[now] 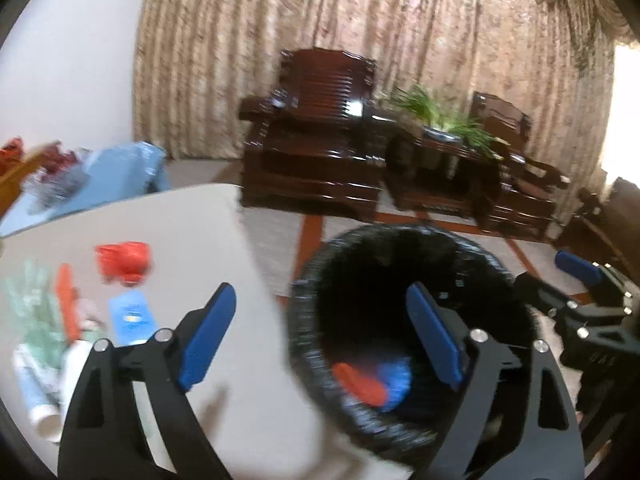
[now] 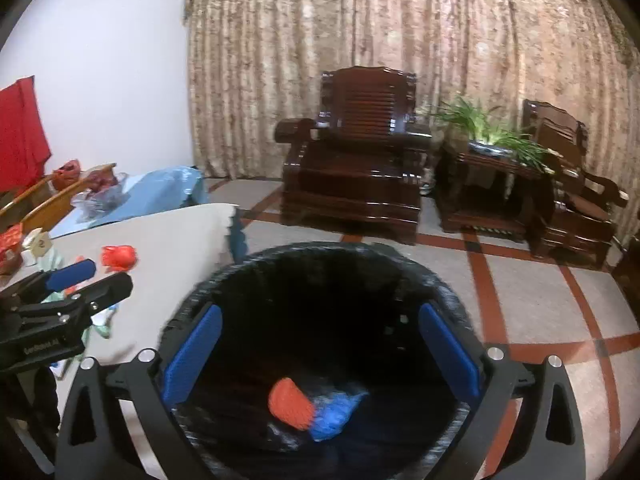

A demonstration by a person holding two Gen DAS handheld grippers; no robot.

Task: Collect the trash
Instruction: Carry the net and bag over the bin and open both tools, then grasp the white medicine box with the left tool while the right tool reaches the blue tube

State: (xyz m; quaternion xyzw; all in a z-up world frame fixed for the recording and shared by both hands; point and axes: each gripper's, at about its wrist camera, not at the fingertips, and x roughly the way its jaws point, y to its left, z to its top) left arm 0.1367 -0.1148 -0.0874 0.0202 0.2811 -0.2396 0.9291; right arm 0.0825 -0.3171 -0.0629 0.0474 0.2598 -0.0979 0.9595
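Behind everything, a floor-length beige curtain (image 2: 400,60), with a dark wooden armchair (image 2: 356,160) in front of it, a low side table bearing a green plant (image 2: 492,128) just beside, and a second dark chair (image 2: 572,184) further right. Below these, pale floor tiles (image 2: 532,292) crossed by red-brown bands.

Nearer, on the left, a table (image 1: 192,224) under a light cloth, scattered with trash: a crumpled red wrapper (image 1: 124,260), a small blue packet (image 1: 132,316), an orange strip (image 1: 66,300), a greenish plastic bag (image 1: 32,304) and a white tube (image 1: 36,392) near the edge.

Just beside the table, a black-lined trash bin (image 2: 224,276), standing on the floor. Inside, at the bottom, an orange-red piece (image 2: 290,402) touching a crumpled blue piece (image 2: 336,414).

Above the bin mouth, the right gripper (image 2: 320,356), jaws spread wide, nothing between the blue pads (image 2: 192,352).

Straddling the table edge and the bin rim, the left gripper (image 1: 320,340), jaws likewise wide apart and empty, one blue pad over the cloth and the other over the bin's dark opening.
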